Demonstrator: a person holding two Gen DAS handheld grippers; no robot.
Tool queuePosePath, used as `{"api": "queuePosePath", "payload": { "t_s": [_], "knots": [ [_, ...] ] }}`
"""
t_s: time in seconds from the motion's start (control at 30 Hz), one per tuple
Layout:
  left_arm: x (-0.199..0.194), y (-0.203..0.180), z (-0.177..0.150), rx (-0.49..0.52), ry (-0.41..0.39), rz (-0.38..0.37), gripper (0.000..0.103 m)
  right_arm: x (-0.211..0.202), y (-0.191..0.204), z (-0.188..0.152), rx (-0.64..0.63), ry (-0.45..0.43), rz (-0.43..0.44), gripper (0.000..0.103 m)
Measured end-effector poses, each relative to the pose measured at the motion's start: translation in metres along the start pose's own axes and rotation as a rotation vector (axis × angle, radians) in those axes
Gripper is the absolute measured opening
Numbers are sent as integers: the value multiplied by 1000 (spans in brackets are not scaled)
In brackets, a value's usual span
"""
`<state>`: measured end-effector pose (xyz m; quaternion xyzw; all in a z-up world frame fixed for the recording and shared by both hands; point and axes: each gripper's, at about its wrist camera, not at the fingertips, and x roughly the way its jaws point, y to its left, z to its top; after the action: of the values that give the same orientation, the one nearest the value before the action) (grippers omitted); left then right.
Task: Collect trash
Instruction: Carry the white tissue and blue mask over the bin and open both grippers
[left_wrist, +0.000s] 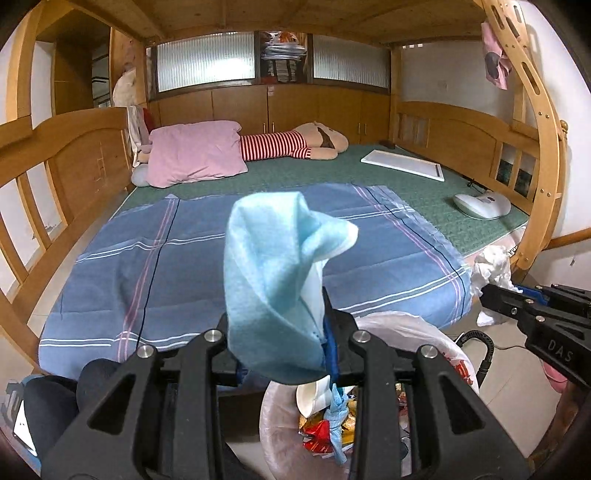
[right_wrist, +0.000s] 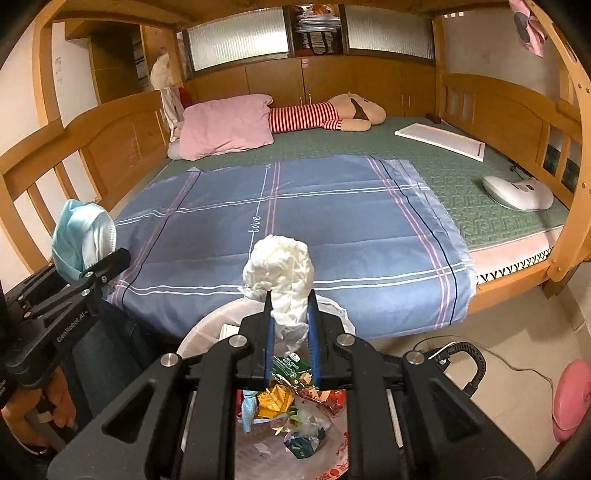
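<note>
The blue face mask (left_wrist: 273, 280) stands pinched between the pads of the left gripper (left_wrist: 291, 354), clenched on its lower fold, while the crumpled white tissue (right_wrist: 279, 271) is clamped the same way in the right gripper (right_wrist: 290, 325); both pieces hang in the air just off the near edge of the bed, above the open plastic trash bag (right_wrist: 207, 336) on the floor. The bag already holds wrappers, a paper cup and other scraps, so the step in hand looks like the carry-and-drop: both items are lifted and brought over the mouth, not yet let go. The next move, as I judge it, calls for lowering each gripper a little toward the opening and parting the jaws so the light, floppy pieces fall inside rather than drape over the rim. The mask is limp and may cling to a pad; the tissue could drift. The bag's mouth is soft and sags, with its far lip just beside the blue plaid sheet (right_wrist: 295, 221) that hangs over the mattress edge. Room is open above and to the near side; to the right lie a black cable (right_wrist: 476, 358) and a pink round object (right_wrist: 572, 398) on the tiled floor, and to the left the wooden bed rail (right_wrist: 92, 147) closes in. The two grippers sit near each other, so dropping one at a time would avoid a knock.
</note>
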<state>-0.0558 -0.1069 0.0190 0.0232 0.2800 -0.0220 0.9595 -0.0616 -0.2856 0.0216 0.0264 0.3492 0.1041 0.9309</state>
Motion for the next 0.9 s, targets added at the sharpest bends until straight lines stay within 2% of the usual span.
{"api": "queuePosePath", "payload": {
  "t_s": [0.17, 0.33, 0.4, 0.47, 0.53, 0.63, 0.73, 0.8, 0.83, 0.87, 0.9],
  "knots": [
    [-2, 1, -1, 1, -4, 7, 32, -2, 1, -1, -12, -2, 7, 16],
    [-2, 1, -1, -3, 1, 7, 32, 7, 3, -6, -20, 39, 17, 17],
    [-1, 1, -2, -9, 7, 6, 32, 11, 4, -9, -13, 56, 22, 22],
    [0, 3, -2, -13, 14, 6, 32, 12, 3, -10, 5, 59, 26, 46],
    [2, 4, -3, -15, 21, 3, 32, 9, -2, -10, 42, 42, 36, 56],
    [5, 4, -5, -16, 36, -8, 33, 1, -9, -7, 87, 10, 70, 58],
    [10, 2, -9, -11, 64, -44, 34, -9, -17, -4, 127, -43, 61, 59],
    [15, -2, -12, -1, 94, -95, 38, -15, -22, -2, 153, -76, 50, 61],
    [16, -4, -14, 3, 103, -114, 44, -18, -25, -1, 167, -91, 44, 64],
    [17, -7, -16, 11, 114, -136, 61, -20, -28, 0, 182, -104, 39, 66],
    [17, -11, -17, 25, 124, -154, 68, -22, -30, 0, 196, -110, 38, 66]
  ]
}}
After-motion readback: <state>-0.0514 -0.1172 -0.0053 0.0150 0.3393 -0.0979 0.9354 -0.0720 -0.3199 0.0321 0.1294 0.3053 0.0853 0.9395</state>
